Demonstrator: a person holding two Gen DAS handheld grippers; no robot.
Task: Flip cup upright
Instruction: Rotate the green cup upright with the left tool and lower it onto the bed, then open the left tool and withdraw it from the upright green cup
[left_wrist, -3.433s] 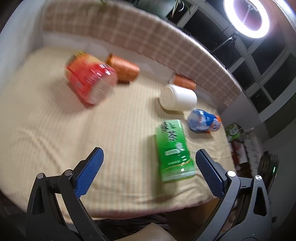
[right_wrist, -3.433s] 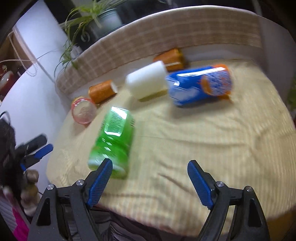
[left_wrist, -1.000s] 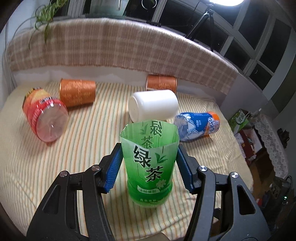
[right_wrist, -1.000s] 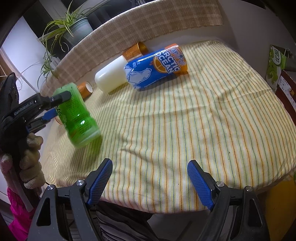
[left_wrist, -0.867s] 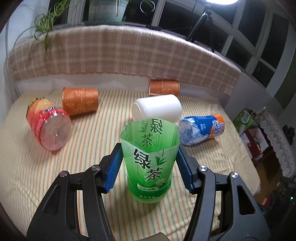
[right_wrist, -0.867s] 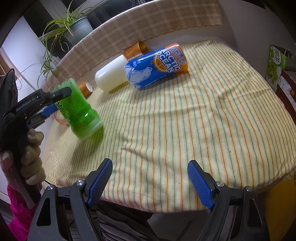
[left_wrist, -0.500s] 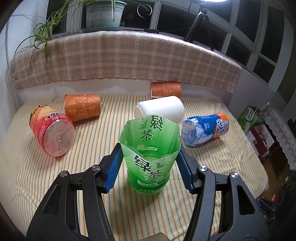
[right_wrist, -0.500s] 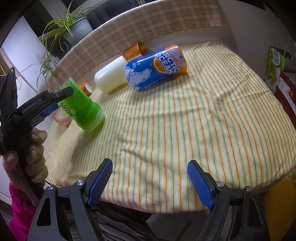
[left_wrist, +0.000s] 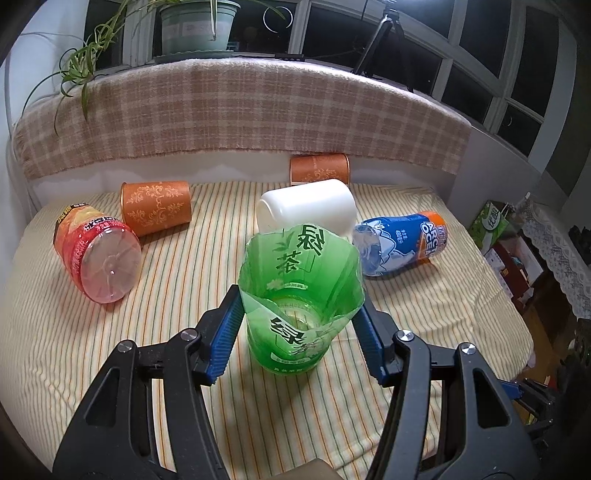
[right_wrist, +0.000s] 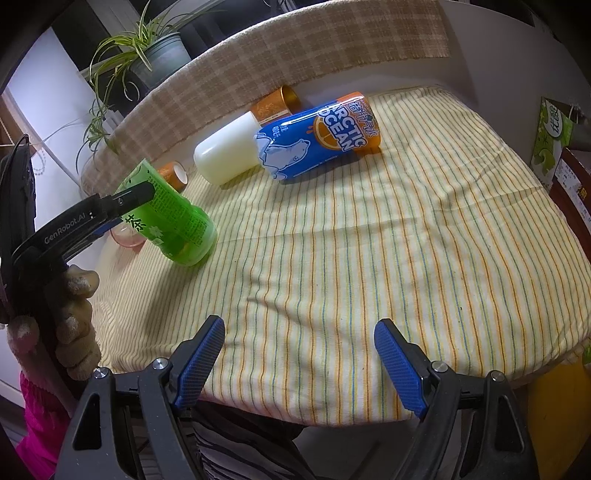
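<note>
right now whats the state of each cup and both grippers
green cup: mouth up, base on cloth, gripped
left gripper: shut on green cup
right gripper: open, empty
white cup: on its side
blue cup: on its side
red cup: on its side
orange cups: both on their sides

Left gripper (left_wrist: 301, 334) is clamping the green cup (left_wrist: 300, 295), gloved hand (right_wrist: 55, 317) gripping its handle; right gripper (right_wrist: 297, 363) is hovering, jaws spread.

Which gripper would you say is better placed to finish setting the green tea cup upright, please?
Left: the left gripper grips the green plastic tea cup, base on the striped cloth. The right gripper is open, far off.
</note>
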